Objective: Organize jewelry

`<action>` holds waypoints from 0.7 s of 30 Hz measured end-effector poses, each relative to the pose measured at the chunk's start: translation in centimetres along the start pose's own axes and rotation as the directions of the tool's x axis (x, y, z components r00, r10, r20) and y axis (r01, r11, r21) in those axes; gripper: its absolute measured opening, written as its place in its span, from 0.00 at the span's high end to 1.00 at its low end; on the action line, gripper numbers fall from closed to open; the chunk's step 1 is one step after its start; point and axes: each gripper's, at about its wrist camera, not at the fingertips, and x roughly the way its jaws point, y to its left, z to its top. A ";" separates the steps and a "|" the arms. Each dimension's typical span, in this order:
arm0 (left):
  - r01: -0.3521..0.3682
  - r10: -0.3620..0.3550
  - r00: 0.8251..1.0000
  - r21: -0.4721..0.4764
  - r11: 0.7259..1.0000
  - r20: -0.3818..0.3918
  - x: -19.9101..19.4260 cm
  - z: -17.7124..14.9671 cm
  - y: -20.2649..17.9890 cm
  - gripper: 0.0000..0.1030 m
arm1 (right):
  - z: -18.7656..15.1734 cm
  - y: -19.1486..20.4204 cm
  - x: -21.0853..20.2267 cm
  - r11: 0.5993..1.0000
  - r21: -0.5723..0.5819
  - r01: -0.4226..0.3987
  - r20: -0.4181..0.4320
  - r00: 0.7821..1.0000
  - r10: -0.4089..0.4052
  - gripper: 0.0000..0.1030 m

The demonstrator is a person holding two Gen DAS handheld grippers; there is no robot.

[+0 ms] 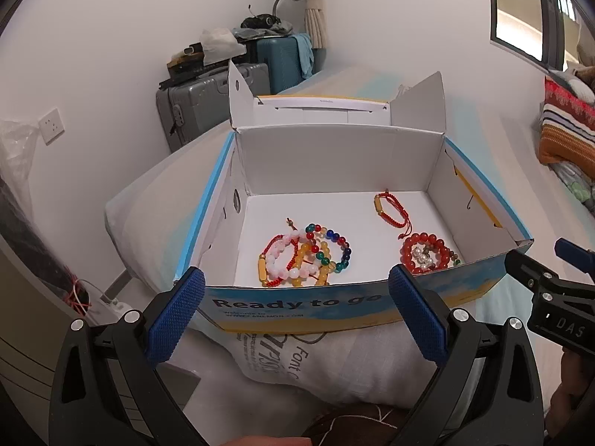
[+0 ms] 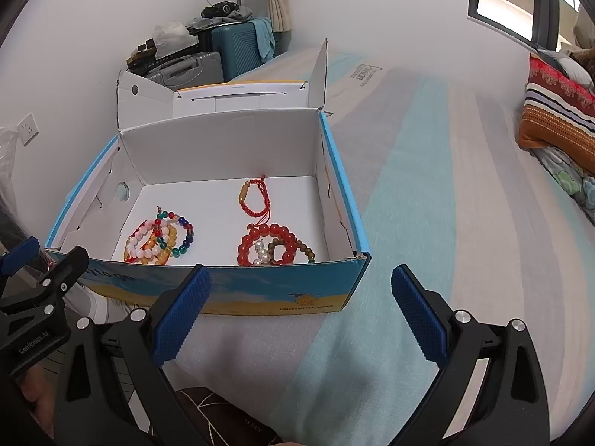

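You held the left gripper (image 1: 297,308) and right gripper (image 2: 301,308) open, empty, before the box (image 2: 260,290) of bracelets (image 2: 160,239).

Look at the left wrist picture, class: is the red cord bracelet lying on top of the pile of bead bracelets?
No, the red cord bracelet lies by itself on the box floor, apart from the pile of bead bracelets.

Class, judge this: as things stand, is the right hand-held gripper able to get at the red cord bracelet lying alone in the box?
Probably yes: the right hand-held gripper is open, the box is open-topped, and the red cord bracelet lies apart from the piles.
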 end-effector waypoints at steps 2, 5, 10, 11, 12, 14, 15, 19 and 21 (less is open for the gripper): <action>0.000 0.000 1.000 0.003 1.000 0.001 0.0 -0.1 -0.1 0.05 | 0.0 0.0 0.0 1.000 -0.001 0.000 0.000 1.000 0.000 0.09; -0.013 0.013 1.000 0.002 1.000 0.003 0.1 -0.1 -0.3 0.05 | 0.0 -0.1 0.0 1.000 -0.001 0.001 0.000 1.000 -0.001 0.09; 0.007 -0.007 1.000 -0.016 1.000 -0.003 0.2 -0.1 -0.1 0.05 | 0.0 -0.1 0.0 1.000 0.000 0.004 -0.004 1.000 -0.004 0.09; 0.017 -0.017 1.000 -0.019 1.000 0.001 0.2 -0.2 -0.1 0.05 | 0.0 -0.1 0.0 1.000 0.000 0.002 -0.003 1.000 -0.002 0.09; 0.029 -0.030 1.000 -0.021 0.999 -0.010 0.3 -0.2 0.0 0.05 | 0.0 -0.1 0.0 1.000 -0.002 0.002 -0.003 1.000 -0.002 0.09; 0.034 -0.034 0.999 -0.018 0.999 -0.022 0.4 -0.2 0.0 0.05 | 0.0 -0.1 0.1 1.000 -0.003 0.003 -0.003 1.000 -0.003 0.09; 0.014 -0.015 1.000 -0.017 1.000 -0.024 0.5 -0.2 0.0 0.05 | 0.0 -0.1 0.1 1.000 0.000 0.002 -0.003 1.000 -0.002 0.09; -0.003 0.002 1.000 -0.037 0.999 -0.031 0.5 -0.2 0.2 0.05 | 0.0 0.0 0.1 1.000 0.000 -0.003 -0.001 1.000 0.003 0.09; -0.012 0.010 0.999 -0.041 0.999 -0.034 0.5 -0.2 0.3 0.05 | 0.0 0.0 0.1 1.000 0.000 -0.004 -0.002 1.000 0.004 0.09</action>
